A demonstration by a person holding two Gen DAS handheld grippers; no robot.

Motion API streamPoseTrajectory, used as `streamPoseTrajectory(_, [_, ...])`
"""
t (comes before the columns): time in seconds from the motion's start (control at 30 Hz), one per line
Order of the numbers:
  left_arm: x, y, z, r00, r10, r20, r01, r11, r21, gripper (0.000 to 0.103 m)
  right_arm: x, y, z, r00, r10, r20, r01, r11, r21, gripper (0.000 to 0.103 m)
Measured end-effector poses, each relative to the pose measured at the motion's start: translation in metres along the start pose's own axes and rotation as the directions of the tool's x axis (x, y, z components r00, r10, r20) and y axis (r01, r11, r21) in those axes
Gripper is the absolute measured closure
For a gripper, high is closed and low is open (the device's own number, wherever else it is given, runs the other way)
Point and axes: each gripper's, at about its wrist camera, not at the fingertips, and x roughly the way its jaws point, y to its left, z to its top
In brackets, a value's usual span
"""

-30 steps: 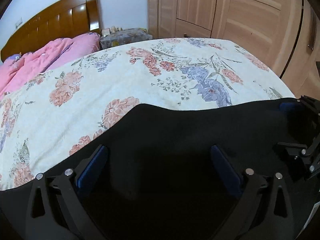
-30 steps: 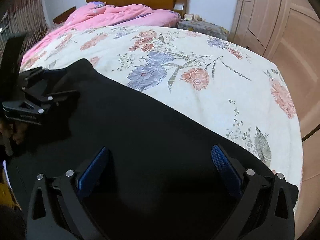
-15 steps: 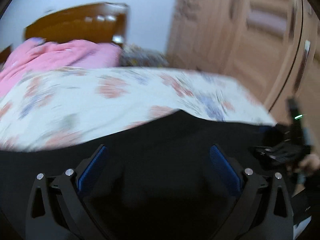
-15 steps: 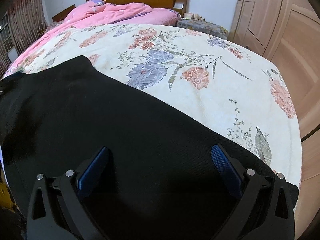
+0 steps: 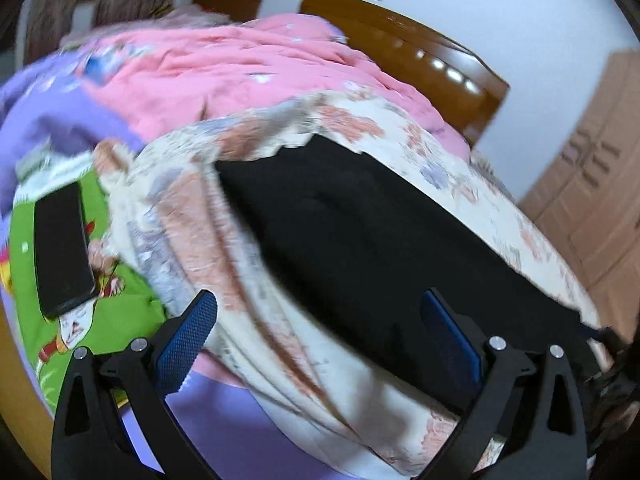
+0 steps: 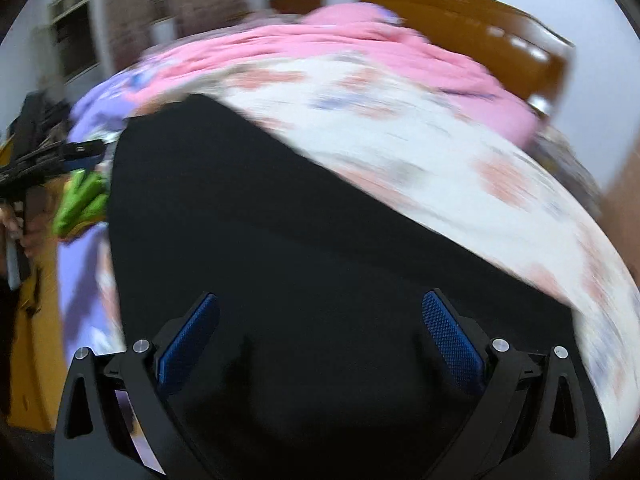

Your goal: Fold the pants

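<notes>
Left wrist: pants (image 5: 360, 232) flat on bedspread (image 5: 192, 240). Soft, limp, light. Both claws wide, empty. Judged best hold: far hem, near headboard (image 5: 404, 56).

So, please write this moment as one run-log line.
left gripper: open | right gripper: open | black pants: flat on floral bedspread | both views blurred

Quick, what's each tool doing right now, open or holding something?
Left tool: open, holding nothing.
Right tool: open, holding nothing, over the black pants.
</notes>
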Motion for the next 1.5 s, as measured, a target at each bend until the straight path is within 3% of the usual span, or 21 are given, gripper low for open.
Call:
streamPoseTrajectory(0.1, [-0.003,0.017,0.001,1.000,-0.006,0.009,0.007,0.997,-0.079,0.002,0.024,0.057,0.031,0.998,0.058,0.002,-0.057,0.994,-0.096,0.005])
streamPoseTrajectory(0.17, [-0.007,0.027,0.001,0.999,0.034,0.017,-0.032,0.994,-0.108,0.002,0.039,0.104,0.051,0.994,0.109,0.002,-0.106,0.974,-0.198,0.006])
streamPoseTrajectory(0.2, [-0.008,0.028,0.000,0.997,0.077,0.010,-0.076,0.992,-0.100,0.002,0.045,0.122,0.056,0.992,0.126,0.001,-0.122,0.962,-0.243,0.013])
streamPoseTrajectory(0.23, [-0.009,0.029,-0.001,0.994,0.112,0.009,-0.110,0.990,-0.090,0.002,0.049,0.136,0.060,0.991,0.131,0.000,-0.126,0.954,-0.273,0.026])
streamPoseTrajectory(0.3, [-0.013,0.029,-0.002,0.985,0.172,0.016,-0.170,0.983,-0.073,0.002,0.065,0.164,0.073,0.992,0.128,-0.017,-0.126,0.936,-0.328,0.038])
streamPoseTrajectory(0.4, [-0.020,0.039,-0.006,0.981,0.192,0.023,-0.190,0.978,-0.082,0.002,0.090,0.181,0.086,0.992,0.112,-0.050,-0.122,0.931,-0.344,0.040])
streamPoseTrajectory(0.57, [-0.024,0.056,-0.011,0.989,0.151,0.006,-0.149,0.983,-0.104,0.002,0.105,0.186,0.084,0.998,0.057,-0.032,-0.065,0.903,-0.424,0.047])
streamPoseTrajectory(0.6, [-0.024,0.058,-0.012,0.990,0.139,0.002,-0.138,0.984,-0.109,0.002,0.103,0.185,0.084,0.997,0.070,-0.024,-0.074,0.906,-0.417,0.055])
streamPoseTrajectory(0.63, [-0.023,0.060,-0.013,0.993,0.116,-0.006,-0.116,0.986,-0.117,0.002,0.099,0.180,0.086,0.993,0.115,-0.019,-0.113,0.915,-0.387,0.065])
streamPoseTrajectory(0.73, [-0.022,0.060,-0.017,0.999,0.032,-0.014,-0.034,0.988,-0.149,0.002,0.096,0.156,0.097,0.974,0.227,-0.014,-0.223,0.939,-0.261,0.078])
streamPoseTrajectory(0.83, [-0.016,0.054,-0.017,0.994,-0.109,-0.023,0.103,0.977,-0.185,0.002,0.089,0.128,0.104,0.937,0.349,0.023,-0.344,0.931,-0.122,0.080])
streamPoseTrajectory(0.97, [0.002,0.040,-0.004,0.968,-0.249,-0.031,0.237,0.948,-0.211,0.002,0.085,0.128,0.102,0.929,0.368,0.048,-0.361,0.926,-0.109,0.080])
streamPoseTrajectory(1.07, [0.032,0.029,0.017,0.937,-0.345,-0.054,0.320,0.910,-0.262,0.002,0.084,0.131,0.100,0.930,0.364,0.053,-0.357,0.927,-0.115,0.080])
streamPoseTrajectory(1.17, [0.059,0.022,0.033,0.933,-0.351,-0.080,0.318,0.907,-0.278,0.005,0.083,0.127,0.101,0.926,0.373,0.060,-0.366,0.925,-0.105,0.080])
streamPoseTrajectory(1.23, [0.075,0.019,0.041,0.930,-0.357,-0.093,0.320,0.907,-0.275,0.019,0.083,0.125,0.101,0.925,0.376,0.054,-0.369,0.924,-0.102,0.079])
streamPoseTrajectory(1.27, [0.083,0.018,0.044,0.936,-0.335,-0.106,0.298,0.916,-0.269,0.029,0.081,0.125,0.101,0.926,0.376,0.040,-0.371,0.923,-0.101,0.076])
streamPoseTrajectory(1.3, [0.088,0.018,0.046,0.942,-0.317,-0.110,0.280,0.924,-0.260,0.039,0.080,0.125,0.102,0.925,0.380,0.021,-0.377,0.921,-0.096,0.072])
streamPoseTrajectory(1.37, [0.095,0.017,0.049,0.956,-0.271,-0.116,0.241,0.944,-0.226,0.043,0.070,0.120,0.101,0.923,0.385,0.009,-0.383,0.920,-0.083,0.055])
streamPoseTrajectory(1.4, [0.095,0.017,0.049,0.956,-0.270,-0.114,0.241,0.945,-0.221,0.043,0.054,0.111,0.096,0.927,0.372,0.041,-0.368,0.926,-0.087,0.030])
streamPoseTrajectory(1.43, [0.094,0.017,0.049,0.956,-0.273,-0.110,0.245,0.946,-0.214,0.043,0.040,0.101,0.091,0.933,0.350,0.082,-0.343,0.935,-0.091,0.011])
streamPoseTrajectory(1.5, [0.093,0.018,0.047,0.956,-0.274,-0.106,0.253,0.951,-0.181,0.043,0.021,0.078,0.079,0.943,0.313,0.113,-0.305,0.949,-0.082,0.011])
